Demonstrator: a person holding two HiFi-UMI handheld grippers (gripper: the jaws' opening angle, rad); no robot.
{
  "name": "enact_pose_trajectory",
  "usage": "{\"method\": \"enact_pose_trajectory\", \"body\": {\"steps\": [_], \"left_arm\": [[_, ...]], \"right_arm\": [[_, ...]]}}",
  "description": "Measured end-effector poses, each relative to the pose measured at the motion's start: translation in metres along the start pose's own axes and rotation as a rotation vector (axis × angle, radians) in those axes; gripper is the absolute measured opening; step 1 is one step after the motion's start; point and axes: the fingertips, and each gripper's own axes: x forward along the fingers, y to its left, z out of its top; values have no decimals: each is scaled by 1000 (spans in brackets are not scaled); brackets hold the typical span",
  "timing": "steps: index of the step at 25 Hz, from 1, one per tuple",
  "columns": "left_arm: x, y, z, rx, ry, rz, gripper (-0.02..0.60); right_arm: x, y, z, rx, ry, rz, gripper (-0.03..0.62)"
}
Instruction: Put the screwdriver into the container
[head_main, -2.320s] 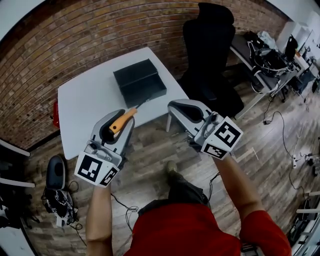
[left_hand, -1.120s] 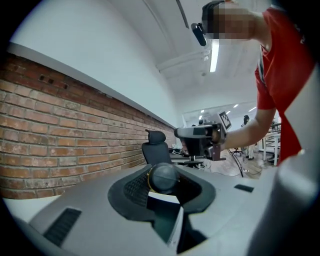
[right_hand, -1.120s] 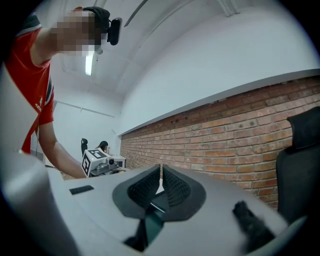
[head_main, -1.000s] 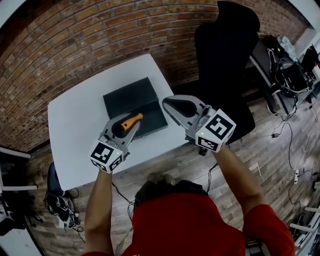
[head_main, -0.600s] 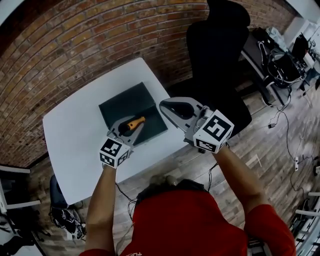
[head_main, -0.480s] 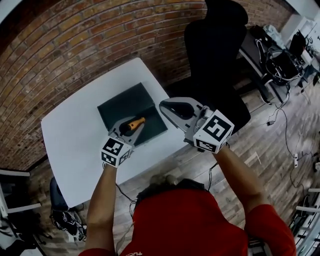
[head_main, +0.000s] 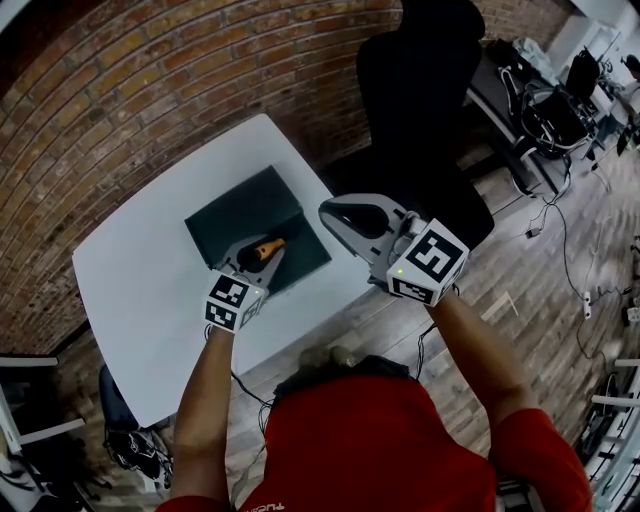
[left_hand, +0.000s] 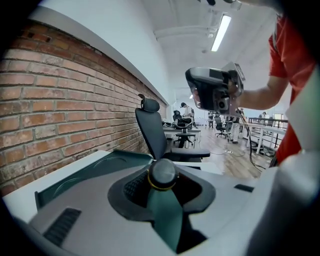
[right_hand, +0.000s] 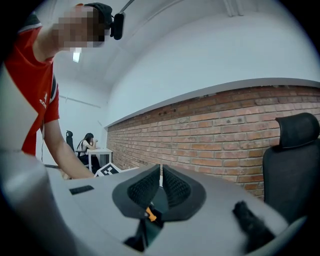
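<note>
The screwdriver (head_main: 267, 247) has an orange handle and a black end cap (left_hand: 162, 174). My left gripper (head_main: 260, 252) is shut on its handle and holds it over the near edge of the container (head_main: 240, 212), a dark, open box on the white table (head_main: 130, 270). In the left gripper view the handle's cap sits between the pads of the left gripper (left_hand: 164, 186), with the container (left_hand: 95, 169) lying just beyond. My right gripper (head_main: 338, 211) hovers to the right of the container, near the table's edge. The jaws of the right gripper (right_hand: 161, 176) are shut on nothing.
A black office chair (head_main: 420, 90) stands just past the table's right corner. A brick wall (head_main: 150, 90) runs behind the table. Desks with cables (head_main: 545, 100) fill the far right, with wooden floor (head_main: 540, 300) between. A person sits at a far table (right_hand: 89, 147).
My left gripper has carried the screwdriver forward from the table's front edge to over the container. The right gripper has stayed at about the same place beside it.
</note>
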Motion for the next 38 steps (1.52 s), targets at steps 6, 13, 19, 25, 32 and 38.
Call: {"method": "enact_pose_trajectory", "body": {"steps": [6, 13, 19, 25, 32, 38], "left_arm": [[3, 1, -13, -18, 84, -24, 121], [0, 0, -17, -63, 96, -54, 152], [-6, -2, -9, -58, 60, -33, 149], [-29, -5, 34, -54, -103, 14, 87], [-70, -22, 112, -39, -348, 62, 23], [-94, -49, 158, -20, -458, 49, 14]], "right_arm": [[6, 4, -2, 7, -3, 14, 34], [5, 5, -2, 4, -9, 21, 34], [1, 9, -2, -1, -8, 27, 34], [0, 9, -2, 8, -14, 36, 34], [2, 15, 1, 12, -36, 69, 34], [4, 26, 11, 11, -73, 97, 34]]}}
